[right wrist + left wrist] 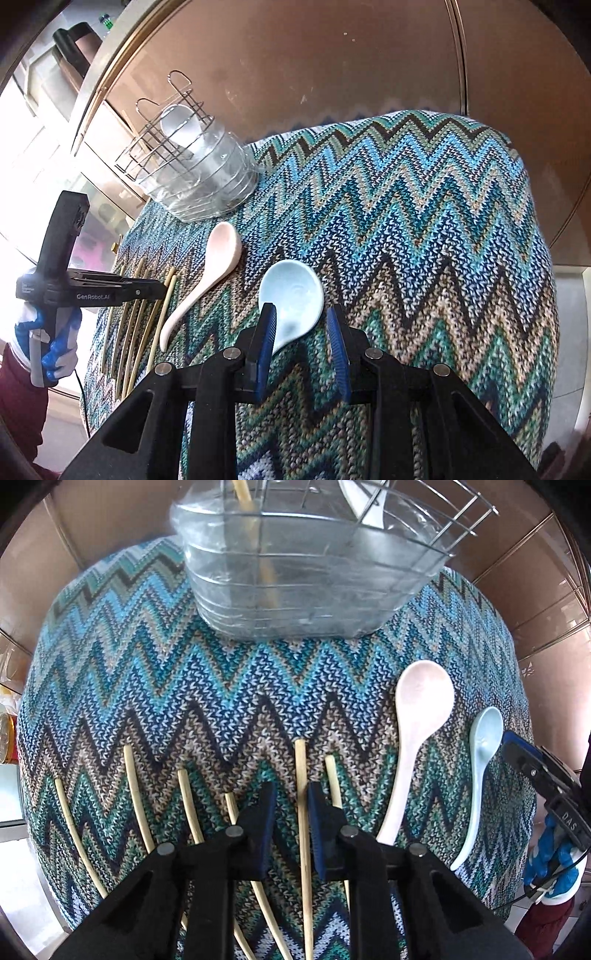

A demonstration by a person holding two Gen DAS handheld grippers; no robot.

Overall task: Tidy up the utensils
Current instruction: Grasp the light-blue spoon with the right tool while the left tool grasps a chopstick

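- Straddling one chopstick (303,812), the left gripper (291,827) stands narrowly parted with nothing clamped; neighbouring sticks lie just beside its fingers and could get nudged or pinched along.
- Parted wider, the right gripper (301,347) brackets the blue spoon (291,302), unclamped; its smooth handle may slip.
- Ahead-left of it stands the holder (192,173).

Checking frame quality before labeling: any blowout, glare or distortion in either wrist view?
Left wrist: strong fisheye bend, chopsticks curve outward; clear container top smeared, slightly soft. Right wrist: window area at left blown out white behind the left gripper; light blue spoon sharp, soft shadow beneath.
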